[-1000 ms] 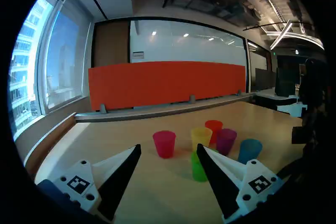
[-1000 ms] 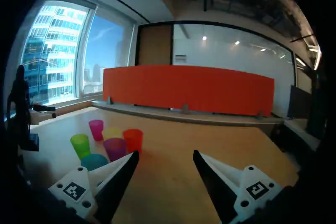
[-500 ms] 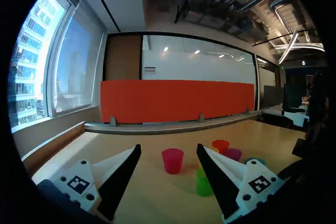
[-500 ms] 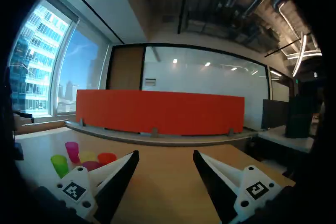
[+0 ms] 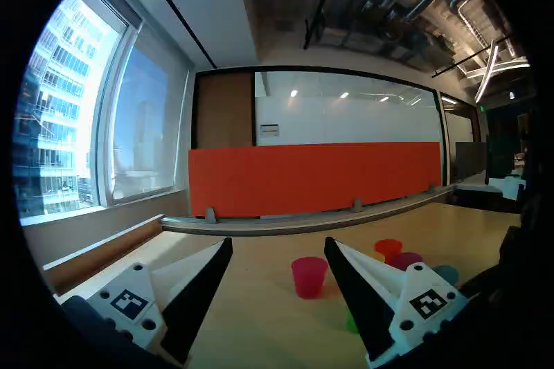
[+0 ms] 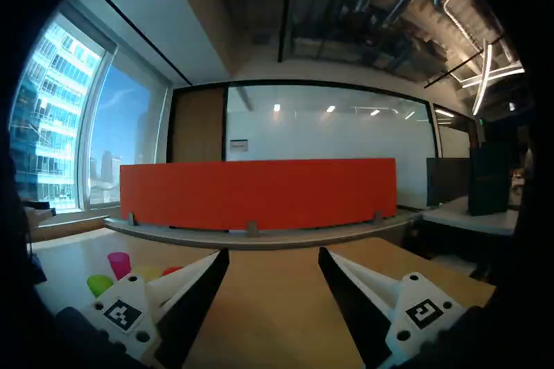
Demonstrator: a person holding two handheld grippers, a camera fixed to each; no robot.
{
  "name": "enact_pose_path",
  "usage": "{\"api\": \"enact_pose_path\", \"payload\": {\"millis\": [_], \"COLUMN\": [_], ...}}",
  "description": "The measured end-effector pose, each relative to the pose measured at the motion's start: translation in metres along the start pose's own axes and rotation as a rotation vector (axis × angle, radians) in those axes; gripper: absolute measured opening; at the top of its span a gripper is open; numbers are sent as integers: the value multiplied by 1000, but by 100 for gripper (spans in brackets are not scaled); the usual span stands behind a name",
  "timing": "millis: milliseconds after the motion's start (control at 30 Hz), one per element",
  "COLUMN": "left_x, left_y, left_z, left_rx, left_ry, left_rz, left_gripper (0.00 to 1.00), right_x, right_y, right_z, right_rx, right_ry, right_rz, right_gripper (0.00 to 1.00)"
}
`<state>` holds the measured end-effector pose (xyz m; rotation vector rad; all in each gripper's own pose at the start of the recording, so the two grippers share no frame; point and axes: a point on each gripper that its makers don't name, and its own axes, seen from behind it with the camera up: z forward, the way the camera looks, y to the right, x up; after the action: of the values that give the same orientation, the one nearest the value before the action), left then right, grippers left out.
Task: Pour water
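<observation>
Closest to my lens, the left gripper (image 5: pixel 275 250) has its two fingers spread wide with nothing between them, and the right gripper (image 6: pixel 273 253) is parted and empty in the same way. Under both runs a pale wooden table (image 5: pixel 263 327). In the left gripper view the cups stand on it just past the fingers. A pink cup (image 5: pixel 309 276) is upright in the gap, and a green cup (image 5: pixel 352 324) is mostly hidden behind the finger on that view's right. Above that finger a red cup (image 5: pixel 388 249), a purple cup (image 5: pixel 405 259) and a blue cup (image 5: pixel 447 273) are bunched close together. I cannot tell whether any of them holds water. Along the table's far edge a grey rail (image 5: pixel 291 222) carries an orange partition (image 5: pixel 315 178). Behind it are a glass wall (image 5: pixel 346 120) and a wooden panel (image 5: pixel 223 109). Tall windows (image 5: pixel 83 133) on the left show high-rise towers and blue sky. Overhead, bare pipes (image 5: pixel 388 9) cross an open ceiling beside a strip light (image 5: pixel 488 68).
</observation>
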<state>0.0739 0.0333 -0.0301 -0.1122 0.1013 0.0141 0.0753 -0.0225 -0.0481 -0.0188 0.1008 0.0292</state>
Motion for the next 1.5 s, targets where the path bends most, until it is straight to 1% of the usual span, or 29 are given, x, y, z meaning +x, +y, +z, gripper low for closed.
{"api": "enact_pose_path", "payload": {"millis": [167,367,467,567,867,1067,1267,1367,1500], "left_x": [-9,-20,-28,-38,-66,-74,-82,-84,-87], "left_y": [-4,-6,-5,-5,-18,-20,-24,-27,-27], "left_z": [1,3,6,10,18,21,22,22,23], "left_rx": [27,42,50,48,67,70,76,78,75], "left_ry": [3,7,9,-2,-28,-33,-45,-49,-55], "left_rz": [9,12,12,9,-6,-1,-13,-28,-46], "left_gripper": [99,99,99,99,99,99,99,99,99], "right_x": [0,1,-1,-2,0,0,0,1,0], "right_y": [-2,-7,-11,-11,-7,-10,-14,-14,-15], "right_z": [2,3,1,0,-3,-1,2,3,5], "right_rx": [-3,-8,-6,-10,-28,-29,-23,-23,-22], "right_ry": [-15,-27,-39,-49,-68,-72,-72,-73,-75], "right_rz": [-14,-41,-42,-43,-73,-75,-84,-87,-86], "right_gripper": [100,100,100,100,100,100,100,100,100]}}
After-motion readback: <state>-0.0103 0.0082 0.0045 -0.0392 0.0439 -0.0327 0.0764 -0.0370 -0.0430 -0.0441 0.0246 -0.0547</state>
